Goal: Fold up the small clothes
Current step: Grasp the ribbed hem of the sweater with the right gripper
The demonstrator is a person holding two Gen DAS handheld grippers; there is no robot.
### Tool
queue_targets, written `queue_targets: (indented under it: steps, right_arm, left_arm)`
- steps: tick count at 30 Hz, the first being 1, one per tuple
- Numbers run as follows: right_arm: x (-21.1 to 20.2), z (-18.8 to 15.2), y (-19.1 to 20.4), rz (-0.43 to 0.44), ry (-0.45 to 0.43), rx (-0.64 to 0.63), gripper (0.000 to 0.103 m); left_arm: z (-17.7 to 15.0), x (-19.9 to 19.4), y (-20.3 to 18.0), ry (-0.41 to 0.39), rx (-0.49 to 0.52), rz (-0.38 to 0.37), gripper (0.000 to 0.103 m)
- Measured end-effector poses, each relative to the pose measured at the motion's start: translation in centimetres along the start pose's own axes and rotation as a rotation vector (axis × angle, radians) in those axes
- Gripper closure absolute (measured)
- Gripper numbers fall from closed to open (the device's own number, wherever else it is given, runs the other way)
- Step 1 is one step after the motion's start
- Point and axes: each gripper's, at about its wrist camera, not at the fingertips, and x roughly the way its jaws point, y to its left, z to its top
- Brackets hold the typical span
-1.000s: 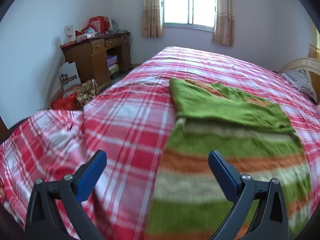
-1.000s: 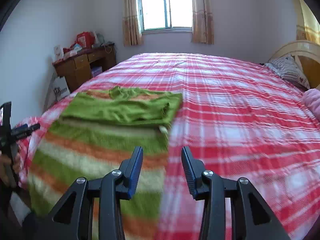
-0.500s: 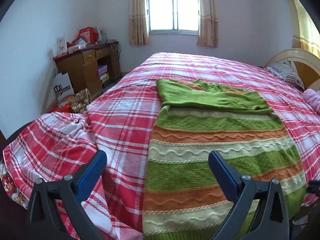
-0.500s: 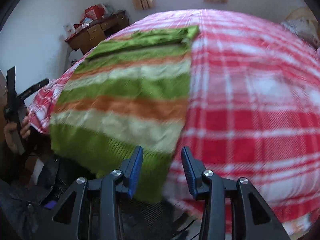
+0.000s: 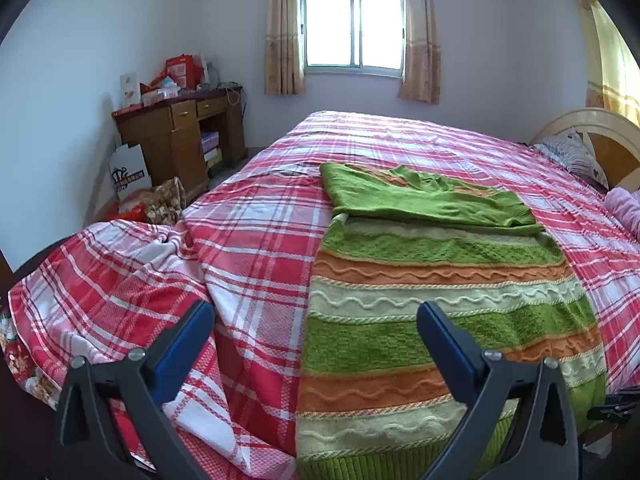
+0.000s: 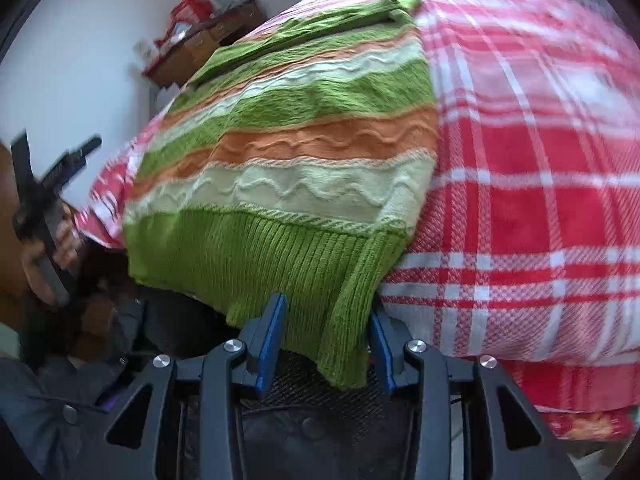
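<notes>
On bed (image 5: 260, 248), striped sweater (image 5: 440, 320)

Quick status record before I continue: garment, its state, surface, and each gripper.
garment: striped sweater, green, orange and cream
state: flat, far part folded over, ribbed hem hanging off the bed edge
surface: red plaid bedspread
left gripper: open, above the bed, holding nothing
right gripper: open, hem corner hanging between its jaws, not clamped
</notes>
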Motion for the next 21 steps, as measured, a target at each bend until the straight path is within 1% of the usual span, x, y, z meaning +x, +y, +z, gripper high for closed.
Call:
queue_targets:
  steps: [1,2,3,7,8,11,12,14,15,17,19,21]
  right_arm:
    - [-0.1,0.0,-0.2,0.013,0.001,0.010,0.067]
    - [-0.1,0.0,-0.1,-0.002,0.013,-0.001,0.089]
    - [0.0,-0.1,-0.1,-0.007,0.038,-0.005,0.095]
    - [-0.8,0.5,-0.4,0.081,0.057,0.025,0.095]
    - [-1.4,1.1,-0.2,0.118,0.050,0.022,0.095]
    - [-3.0,4.0,0.3,0.230,0.002,0.030,0.095]
    - [-3.4,5.0,0.4,0.251,-0.015,0.031,0.095]
    - [-4.0,8.2,0.8,0.286,-0.070,0.024,0.095]
    - [-4.1,9.4,0.9,0.280,-0.089,0.015,0.095]
    - [-3.8,12.5,0.9,0.230,-0.136,0.005,0.095]
    - [-2.7,15.2,0.2,0.193,-0.171,0.031,0.095]
    - [-1.2,17.2,-0.6,0.155,-0.193,0.060,0.096]
  left_arm:
    - [0.1,0.0,0.1,-0.002,0.000,0.000,0.000]
    - [0.1,0.0,0.0,-0.004,0.003,0.003,0.000]
    - [0.2,-0.1,0.0,-0.007,0.006,0.007,0.000]
    - [0.6,-0.2,0.0,-0.018,0.023,0.016,0.000]
    - [0.9,-0.2,0.0,-0.021,0.030,0.021,0.000]
    - [1.6,-0.1,0.2,-0.029,0.042,0.027,0.000]
    - [2.0,0.0,0.4,-0.035,0.045,0.031,0.000]
    - [2.5,0.1,0.8,-0.041,0.041,0.041,0.000]
    - [2.8,0.1,1.0,-0.042,0.035,0.045,0.000]
    - [3.5,0.3,1.9,-0.038,0.006,0.036,0.000]
    - [3.8,0.3,2.8,-0.033,-0.018,0.025,0.000]
    - [4.0,0.4,3.7,-0.020,-0.036,0.005,0.000]
